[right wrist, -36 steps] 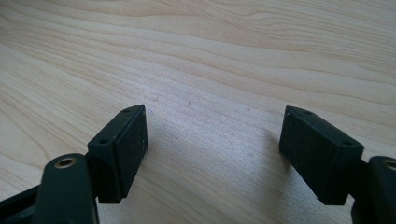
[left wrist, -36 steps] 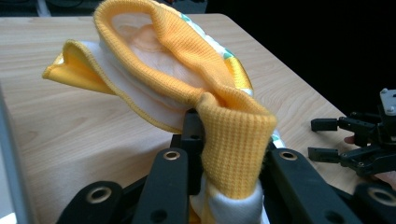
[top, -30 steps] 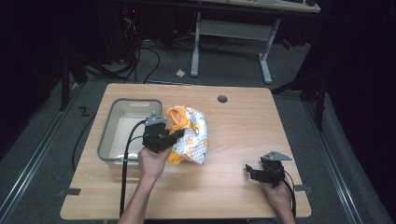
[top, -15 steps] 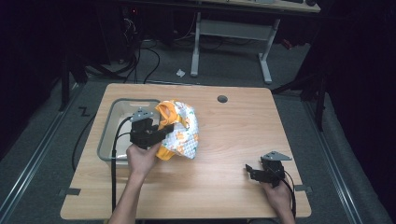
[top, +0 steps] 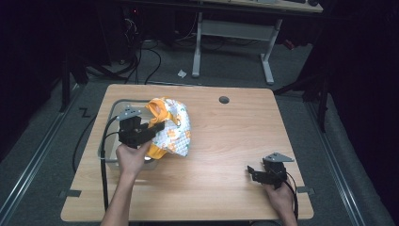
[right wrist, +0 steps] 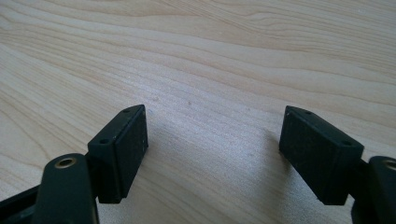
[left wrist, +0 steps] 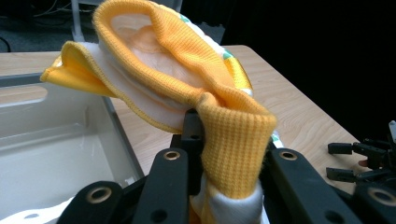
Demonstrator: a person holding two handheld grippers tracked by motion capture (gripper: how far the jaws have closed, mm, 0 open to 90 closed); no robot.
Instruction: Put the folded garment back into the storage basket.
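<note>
A white garment (top: pixel 175 131) with orange print and yellow-orange trim hangs bunched from my left gripper (top: pixel 158 127), which is shut on its ribbed yellow edge (left wrist: pixel 233 140). The cloth droops partly over the right rim of a grey bin (top: pixel 107 141) and partly over the table. In the left gripper view the bin's pale inside (left wrist: pixel 51 144) lies below and to the left of the jaws. My right gripper (top: pixel 252 171) rests near the table's front right corner, jaws wide apart, with bare wood between them (right wrist: pixel 215 135). It also appears far right in the left gripper view (left wrist: pixel 366 161).
The wooden table (top: pixel 235 136) has a round cable hole (top: pixel 224 100) near its far edge. A black cable (top: pixel 102 174) trails from the left gripper off the front edge. A white desk frame (top: pixel 230 33) and cables lie on the floor behind.
My left hand has carried the garment to the left and slightly up, so it now hangs at the bin's right rim. The right gripper has stayed put.
</note>
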